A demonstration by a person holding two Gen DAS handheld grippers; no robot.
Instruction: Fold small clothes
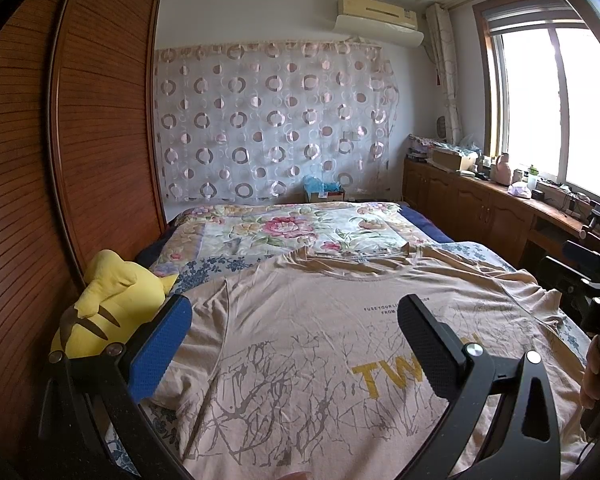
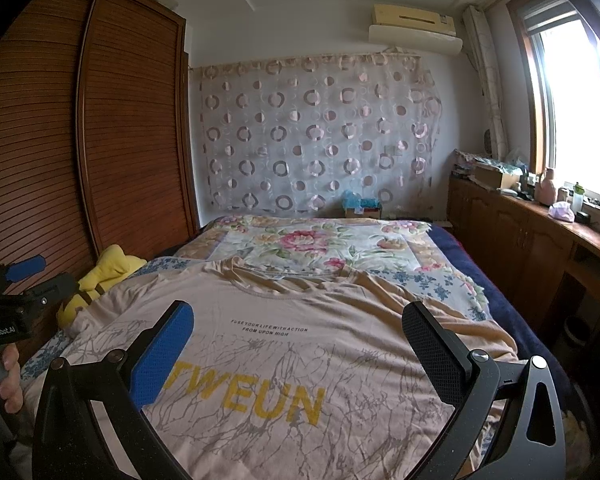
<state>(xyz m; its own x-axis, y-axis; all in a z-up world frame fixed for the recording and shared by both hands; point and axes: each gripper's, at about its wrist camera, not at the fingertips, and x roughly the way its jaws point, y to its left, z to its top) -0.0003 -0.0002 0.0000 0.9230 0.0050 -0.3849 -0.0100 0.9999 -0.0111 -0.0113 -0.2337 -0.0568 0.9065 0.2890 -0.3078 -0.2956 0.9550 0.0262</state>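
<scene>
A beige T-shirt (image 1: 300, 320) with yellow letters and a grey branch print lies spread flat, front up, on the bed, collar toward the far end. The T-shirt (image 2: 292, 320) fills the near half of the right wrist view too. My left gripper (image 1: 296, 320) hovers open above the shirt's left half, nothing between its fingers. My right gripper (image 2: 300, 328) hovers open over the shirt's chest, also holding nothing. The left gripper (image 2: 16, 280) shows at the left edge of the right wrist view, held by a hand. The right gripper's body (image 1: 596, 292) shows at the right edge of the left wrist view.
A yellow plush toy (image 1: 108, 304) lies at the shirt's left, against the brown slatted wardrobe (image 1: 60, 160). A floral quilt (image 1: 292, 228) covers the far bed. Wooden cabinets (image 1: 480, 208) with clutter run under the window on the right.
</scene>
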